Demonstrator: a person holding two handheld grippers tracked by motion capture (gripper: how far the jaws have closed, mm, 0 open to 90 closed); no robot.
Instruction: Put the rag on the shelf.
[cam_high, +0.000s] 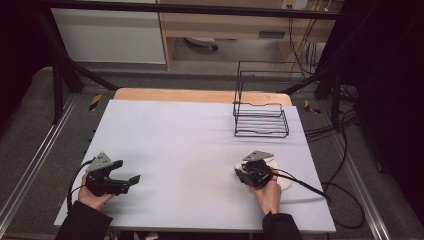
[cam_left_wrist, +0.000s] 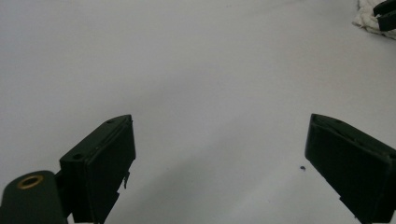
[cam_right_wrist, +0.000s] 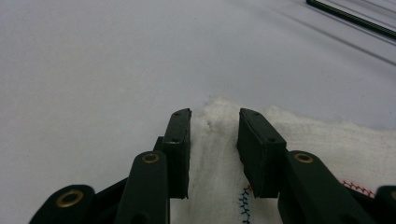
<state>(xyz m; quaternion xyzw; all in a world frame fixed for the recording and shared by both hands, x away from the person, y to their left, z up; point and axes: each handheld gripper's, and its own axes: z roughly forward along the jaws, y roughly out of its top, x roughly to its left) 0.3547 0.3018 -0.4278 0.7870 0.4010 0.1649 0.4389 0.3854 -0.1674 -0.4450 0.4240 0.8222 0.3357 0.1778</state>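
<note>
Near the front right corner of the tabletop, the right gripper bears down on a white cloth that lies flat close to the right edge. In the right gripper view the two jaws have a ridge of the cloth bunched up between them; the pads press its sides, so the claw is clamped on a pinched fold rather than on the whole piece. Such a pinch probably serves to raise one part of the fabric off the surface, since a flat cloth offers no edge for level jaws to catch. Coloured stitching marks the hem just behind the grip. Toward the front left corner, the left gripper rests low over bare surface, and in its own view its jaws stand wide apart with nothing between them, apparently waiting to take a second hold. A black wire rack stands by the far right corner, well apart from the cloth; whether it is meant to receive the cloth cannot be told.
</note>
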